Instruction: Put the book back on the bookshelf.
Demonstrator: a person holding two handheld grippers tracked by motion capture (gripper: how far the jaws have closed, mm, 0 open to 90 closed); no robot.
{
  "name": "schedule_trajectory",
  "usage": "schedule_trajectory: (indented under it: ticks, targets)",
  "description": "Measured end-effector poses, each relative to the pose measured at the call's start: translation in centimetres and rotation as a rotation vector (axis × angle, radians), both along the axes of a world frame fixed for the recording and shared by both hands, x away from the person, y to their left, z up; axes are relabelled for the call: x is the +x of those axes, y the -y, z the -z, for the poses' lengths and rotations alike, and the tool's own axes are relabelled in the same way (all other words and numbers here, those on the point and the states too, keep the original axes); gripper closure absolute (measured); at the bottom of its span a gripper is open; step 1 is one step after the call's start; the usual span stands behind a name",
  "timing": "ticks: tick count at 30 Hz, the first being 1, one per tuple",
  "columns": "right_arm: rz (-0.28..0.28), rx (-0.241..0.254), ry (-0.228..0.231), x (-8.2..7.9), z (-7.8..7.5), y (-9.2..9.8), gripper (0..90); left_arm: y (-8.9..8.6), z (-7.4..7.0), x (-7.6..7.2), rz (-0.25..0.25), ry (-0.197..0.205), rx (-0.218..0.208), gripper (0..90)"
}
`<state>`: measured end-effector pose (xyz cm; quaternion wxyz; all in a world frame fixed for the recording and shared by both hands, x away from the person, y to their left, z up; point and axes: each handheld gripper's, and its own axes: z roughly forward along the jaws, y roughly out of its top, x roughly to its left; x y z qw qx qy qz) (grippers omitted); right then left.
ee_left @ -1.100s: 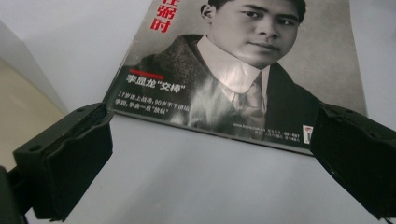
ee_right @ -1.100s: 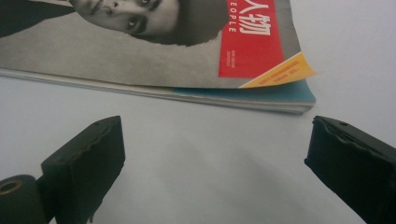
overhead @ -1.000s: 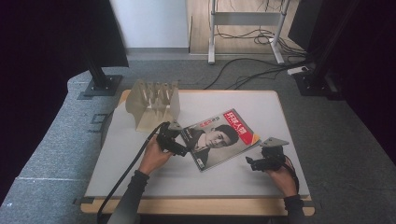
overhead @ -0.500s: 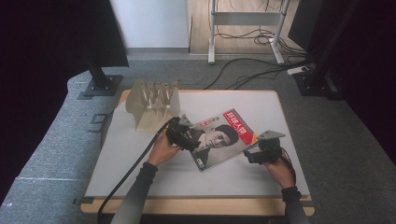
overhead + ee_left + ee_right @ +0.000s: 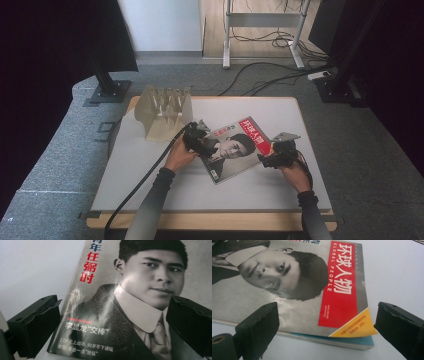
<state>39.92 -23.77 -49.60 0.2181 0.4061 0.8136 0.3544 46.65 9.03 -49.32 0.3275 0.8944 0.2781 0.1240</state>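
The magazine (image 5: pixel 235 148) has a grey-and-black portrait cover; a red block (image 5: pixel 338 282) bears white characters and white "GLOBAL PEOPLE"; a yellow corner (image 5: pixel 354 327) sits beside it; red and blue characters (image 5: pixel 89 263) run down the cover's edge, a thin red line (image 5: pixel 77 320) over white lettering lower down; the page edges look light blue in the right gripper view; the table (image 5: pixel 150 165) is pale grey-white with a wooden edge; the rack (image 5: pixel 162 112) is beige; both grippers' jaws are black; the floor (image 5: pixel 60 150) is dark grey; the sleeves (image 5: pixel 150 210) are dark.
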Motion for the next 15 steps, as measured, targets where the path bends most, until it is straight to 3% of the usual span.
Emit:
schedule_trajectory:
  ticks: [15]
  targets:
    - [-0.006,-0.013,-0.044,2.4,1.6,0.2,6.5,0.2,2.0,1.6,-0.032,-0.028,0.01,0.0]
